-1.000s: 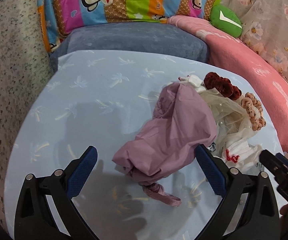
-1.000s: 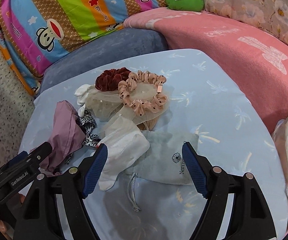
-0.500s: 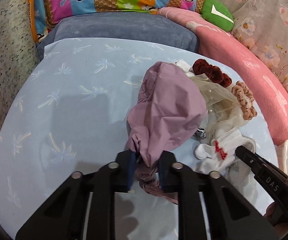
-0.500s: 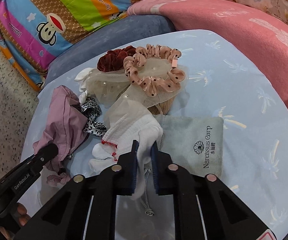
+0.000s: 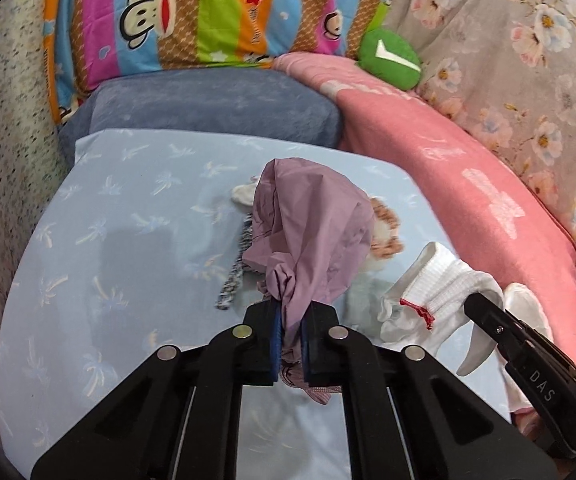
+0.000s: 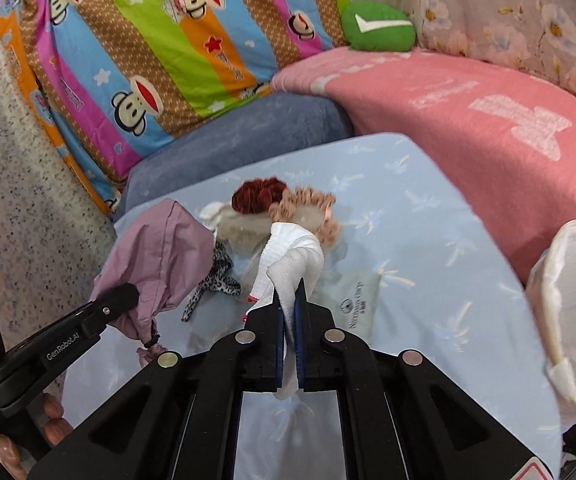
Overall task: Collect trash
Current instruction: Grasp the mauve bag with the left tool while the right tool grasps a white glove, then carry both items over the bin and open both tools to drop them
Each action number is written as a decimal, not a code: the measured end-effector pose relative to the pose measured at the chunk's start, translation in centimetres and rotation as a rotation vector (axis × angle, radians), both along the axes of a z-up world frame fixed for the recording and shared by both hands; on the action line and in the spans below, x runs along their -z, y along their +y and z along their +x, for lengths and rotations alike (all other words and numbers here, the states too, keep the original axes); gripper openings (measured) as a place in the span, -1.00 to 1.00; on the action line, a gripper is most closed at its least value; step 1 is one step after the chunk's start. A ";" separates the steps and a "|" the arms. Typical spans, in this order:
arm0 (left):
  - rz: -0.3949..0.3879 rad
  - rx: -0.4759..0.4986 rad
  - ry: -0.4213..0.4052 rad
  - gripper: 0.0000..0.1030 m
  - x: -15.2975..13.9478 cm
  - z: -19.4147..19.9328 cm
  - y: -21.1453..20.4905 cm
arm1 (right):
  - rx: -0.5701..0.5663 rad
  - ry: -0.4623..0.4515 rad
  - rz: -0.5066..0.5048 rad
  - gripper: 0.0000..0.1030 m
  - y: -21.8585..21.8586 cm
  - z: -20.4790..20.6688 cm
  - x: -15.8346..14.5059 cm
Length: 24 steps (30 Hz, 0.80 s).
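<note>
left tongs (image 5: 290, 334): we're clamping the mauve cloth bag (image 5: 308, 236) by its gathered neck; it's hanging clear of the bed sheet (image 5: 128, 248).
right tongs (image 6: 289, 334): we're pinching the white sock (image 6: 294, 264) near one end, the rest rising ahead of the jaws.
left behind: scrunchies (image 6: 284, 200), leopard-print strip (image 6: 216, 276) and grey drawstring pouch (image 6: 354, 304) are sitting mid-sheet, toward the far edge.
bin: white-lined trash bin (image 6: 572, 320) is sitting off the sheet's right edge.
risk 1: sock grip is shallow, so it could be slipping out if we swing fast.
risk 2: bag could be snagging the leopard-print strip just beside it and dragging it along.
</note>
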State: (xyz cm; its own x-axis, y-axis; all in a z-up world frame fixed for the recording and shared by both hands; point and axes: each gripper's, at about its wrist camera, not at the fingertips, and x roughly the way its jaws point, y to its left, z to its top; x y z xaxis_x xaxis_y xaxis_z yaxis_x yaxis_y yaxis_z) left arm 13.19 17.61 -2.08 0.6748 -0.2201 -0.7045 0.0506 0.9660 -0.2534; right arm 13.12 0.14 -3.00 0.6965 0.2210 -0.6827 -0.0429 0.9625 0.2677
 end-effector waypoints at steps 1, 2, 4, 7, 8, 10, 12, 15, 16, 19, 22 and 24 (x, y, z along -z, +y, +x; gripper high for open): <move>-0.001 0.013 -0.012 -0.87 -0.6 -0.3 -0.7 | 0.008 -0.016 0.003 -0.92 -0.6 -0.6 -0.7; 0.000 0.024 -0.025 -0.87 -1.1 -0.5 -1.3 | 0.015 -0.028 0.008 -0.92 -1.3 -1.1 -1.3; 0.004 0.048 -0.046 -0.87 -2.0 -0.9 -2.7 | 0.036 -0.057 0.018 -0.92 -2.9 -2.2 -2.6; 0.005 0.090 -0.067 -0.87 -3.2 -1.4 -5.0 | 0.073 -0.091 0.023 -0.92 -5.2 -3.4 -4.0; 0.006 0.105 -0.074 -0.87 -3.5 -1.5 -5.8 | 0.090 -0.102 0.024 -0.92 -6.2 -3.9 -4.5; 0.008 0.140 -0.087 -0.86 -4.2 -1.8 -7.6 | 0.124 -0.121 0.028 -0.92 -8.2 -4.8 -5.5; 0.012 0.177 -0.103 -0.86 -4.9 -2.1 -9.6 | 0.158 -0.140 0.029 -0.92 -10.3 -5.8 -6.3; 0.012 0.234 -0.124 -0.86 -5.8 -2.6 -12.6 | 0.214 -0.162 0.031 -0.92 -13.5 -7.1 -7.2; 0.014 0.254 -0.131 -0.86 -6.1 -2.8 -13.7 | 0.236 -0.169 0.033 -0.92 -14.8 -7.6 -7.5; 0.023 0.306 -0.150 -0.86 -6.7 -3.4 -16.8 | 0.297 -0.184 0.035 -0.92 -18.2 -9.0 -8.1; 0.021 0.359 -0.151 -0.86 -6.8 -3.7 -19.7 | 0.354 -0.188 0.035 -0.92 -21.2 -10.3 -8.1; 0.018 0.394 -0.151 -0.86 -6.8 -3.9 -21.5 | 0.390 -0.187 0.032 -0.92 -23.1 -11.2 -7.9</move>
